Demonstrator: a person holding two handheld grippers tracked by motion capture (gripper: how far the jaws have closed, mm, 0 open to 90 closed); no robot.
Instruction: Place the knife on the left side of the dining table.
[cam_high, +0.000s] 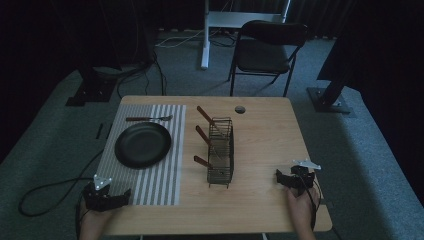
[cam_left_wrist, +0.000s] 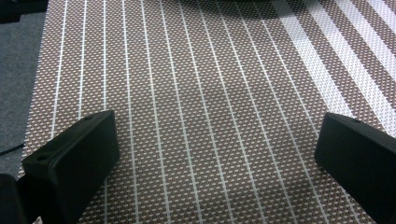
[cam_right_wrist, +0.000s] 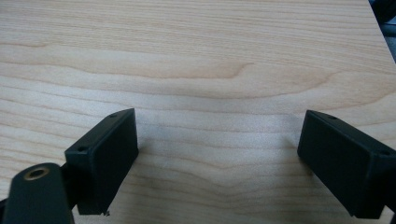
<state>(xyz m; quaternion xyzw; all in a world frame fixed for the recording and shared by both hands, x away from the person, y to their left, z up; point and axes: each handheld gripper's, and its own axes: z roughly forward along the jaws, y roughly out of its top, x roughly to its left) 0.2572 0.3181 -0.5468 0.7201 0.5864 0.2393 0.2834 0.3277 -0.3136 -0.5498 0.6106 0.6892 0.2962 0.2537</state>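
We have both grippers parked wide apart and empty: the left gripper (cam_high: 106, 196) over the striped placemat (cam_left_wrist: 205, 93), the right gripper (cam_high: 295, 179) on bare table (cam_right_wrist: 196, 56). Reach slowly (jaws level) for the wire rack (cam_high: 220, 152) holding 3 wooden-handled utensils, at 10 o'clock from the right gripper.
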